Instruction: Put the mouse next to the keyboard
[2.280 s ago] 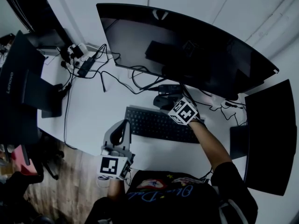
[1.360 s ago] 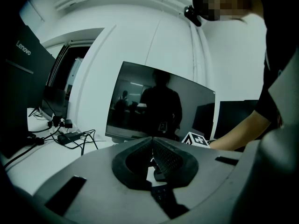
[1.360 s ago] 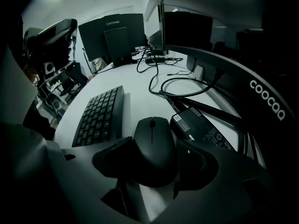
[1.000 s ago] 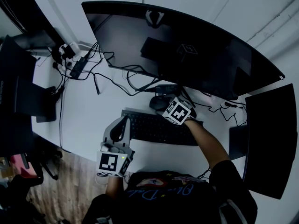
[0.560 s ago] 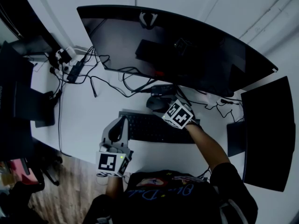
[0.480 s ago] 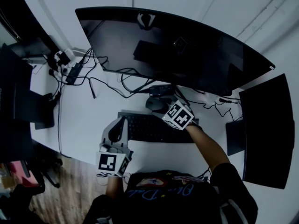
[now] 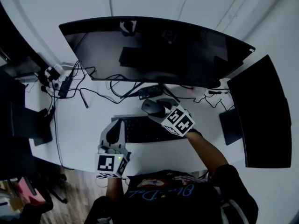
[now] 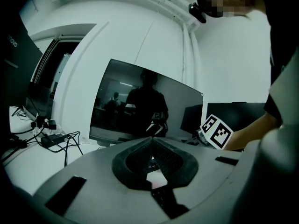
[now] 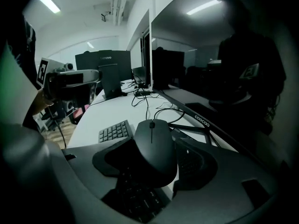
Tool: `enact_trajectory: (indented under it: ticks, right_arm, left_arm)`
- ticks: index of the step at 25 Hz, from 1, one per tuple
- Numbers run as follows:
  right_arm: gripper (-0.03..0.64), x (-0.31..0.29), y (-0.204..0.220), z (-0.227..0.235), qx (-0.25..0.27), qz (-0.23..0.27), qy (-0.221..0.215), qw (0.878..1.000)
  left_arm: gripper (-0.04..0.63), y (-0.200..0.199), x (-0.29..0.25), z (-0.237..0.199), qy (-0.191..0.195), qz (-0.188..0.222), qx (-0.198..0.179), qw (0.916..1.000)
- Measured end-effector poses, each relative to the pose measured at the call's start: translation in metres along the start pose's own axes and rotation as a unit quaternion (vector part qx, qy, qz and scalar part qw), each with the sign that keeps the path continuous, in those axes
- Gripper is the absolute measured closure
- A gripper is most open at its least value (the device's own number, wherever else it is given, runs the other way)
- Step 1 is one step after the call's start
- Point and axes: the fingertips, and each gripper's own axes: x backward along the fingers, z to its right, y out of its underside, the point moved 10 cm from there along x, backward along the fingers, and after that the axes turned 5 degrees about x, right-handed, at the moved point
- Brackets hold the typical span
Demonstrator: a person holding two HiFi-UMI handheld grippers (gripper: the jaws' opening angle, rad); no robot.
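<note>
Over the keyboard's (image 7: pixel 140 130) far edge, my right claw (image 7: pixel 155 110) is clamped on the mouse (image 7: pixel 150 106), jaws pressing its two flanks. The mouse looks lifted off the desk (image 7: pixel 88 120). My left claw (image 7: pixel 112 135) sits at the keyboard's left end, jaws pressed together on nothing. I'd carry the mouse past the keyboard's right end, level it and lower it flat just beside the keys. It should land clear of the cables (image 7: pixel 212 101) behind the keyboard before I release. "coocaa" reads on the curved monitor's (image 9: pixel 208 121) bottom bezel beyond the keyboard, and "Lenovo" on a farther dark screen (image 9: pixel 105 73).
</note>
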Motion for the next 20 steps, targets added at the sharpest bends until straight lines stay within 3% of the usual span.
enact_trajectory:
  ticks: [12, 20]
  right_arm:
    - [0.347, 0.066, 0.018, -0.019, -0.051, 0.023, 0.102, 0.993]
    - [0.347, 0.11, 0.042, -0.027, -0.102, 0.045, 0.175, 0.978]
  left_arm:
    - [0.593, 0.002, -0.012, 0.014, 0.055, -0.024, -0.024, 0.9979]
    - [0.592, 0.009, -0.031, 0.032, 0.095, -0.039, -0.034, 0.9942]
